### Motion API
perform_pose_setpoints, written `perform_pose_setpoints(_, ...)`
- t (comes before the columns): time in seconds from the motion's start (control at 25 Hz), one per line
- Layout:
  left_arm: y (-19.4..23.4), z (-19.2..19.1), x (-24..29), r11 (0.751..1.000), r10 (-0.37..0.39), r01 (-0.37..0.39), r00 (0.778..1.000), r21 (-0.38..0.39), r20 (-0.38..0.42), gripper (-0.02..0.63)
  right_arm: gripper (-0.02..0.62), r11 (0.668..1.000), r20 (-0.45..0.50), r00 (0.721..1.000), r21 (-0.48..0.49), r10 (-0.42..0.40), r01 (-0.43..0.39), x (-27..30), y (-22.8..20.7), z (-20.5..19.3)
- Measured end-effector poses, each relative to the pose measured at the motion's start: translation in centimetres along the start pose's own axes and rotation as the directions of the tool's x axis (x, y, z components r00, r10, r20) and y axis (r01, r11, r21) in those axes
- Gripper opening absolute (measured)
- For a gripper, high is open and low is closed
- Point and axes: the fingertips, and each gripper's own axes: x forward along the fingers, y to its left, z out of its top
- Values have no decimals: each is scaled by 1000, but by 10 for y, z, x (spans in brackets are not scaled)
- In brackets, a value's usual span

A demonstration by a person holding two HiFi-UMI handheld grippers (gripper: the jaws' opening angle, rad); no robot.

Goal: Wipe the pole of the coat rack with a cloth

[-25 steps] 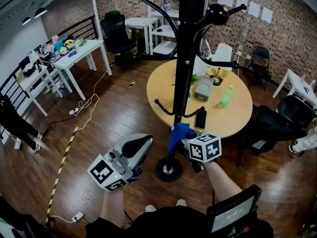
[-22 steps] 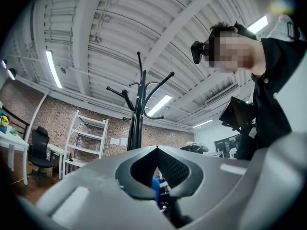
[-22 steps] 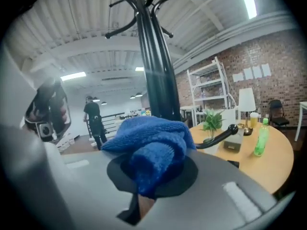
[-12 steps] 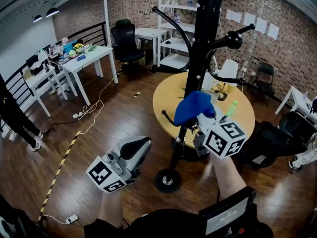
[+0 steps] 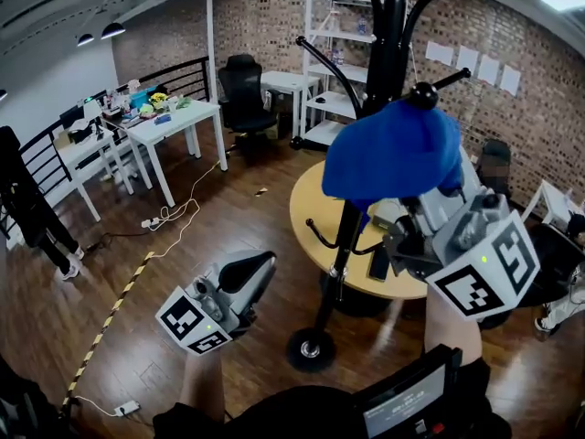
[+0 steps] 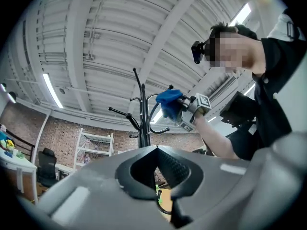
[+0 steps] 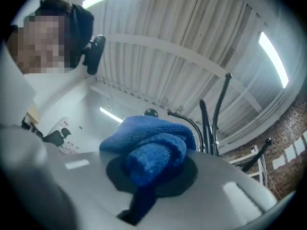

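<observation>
Since a second ago the blue terry cloth has climbed from the foot of the black metal coat-rack pole to the height of its curved upper hooks. It is bunched in front of the pole, though contact cannot be told. The right gripper, raised high, has its jaws clamped on a fold of the cloth. The left gripper hangs low and apart from the rack, jaws together with nothing between them. A round yellow wooden table stands behind the pole.
</observation>
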Motion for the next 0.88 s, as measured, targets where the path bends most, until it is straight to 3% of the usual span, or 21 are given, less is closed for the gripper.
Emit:
perform_pose_setpoints(0.16,-5,0,0,1000,-1,1,1000,-1,3,-8,21,998,22,1000,-60,14,-12,-2,9,12)
perform_pose_setpoints(0.32,-7,-4,0,1000,-8,8,1000,-11,-13,-8,21,995,-83,992,-38,-97,94,7,-30,-35)
perform_pose_setpoints(0.44,-11,-7,0,1000,-16,15,1000,-24,-20,-8,21,979,-229,953,-4,-200,204,7,-71,-98)
perform_pose_setpoints(0.68,-22,-19,-4,997,-22,19,999,-69,-42,-8,21,965,-391,897,70,-206,253,-38,-63,-199)
perform_pose_setpoints(0.76,-25,-25,-5,996,-23,19,999,-88,-49,-8,21,959,-472,861,102,-188,265,-64,-48,-243)
perform_pose_setpoints(0.88,-30,-33,-7,994,-29,22,998,-111,-62,-8,21,942,-606,782,154,-147,297,-108,-25,-316)
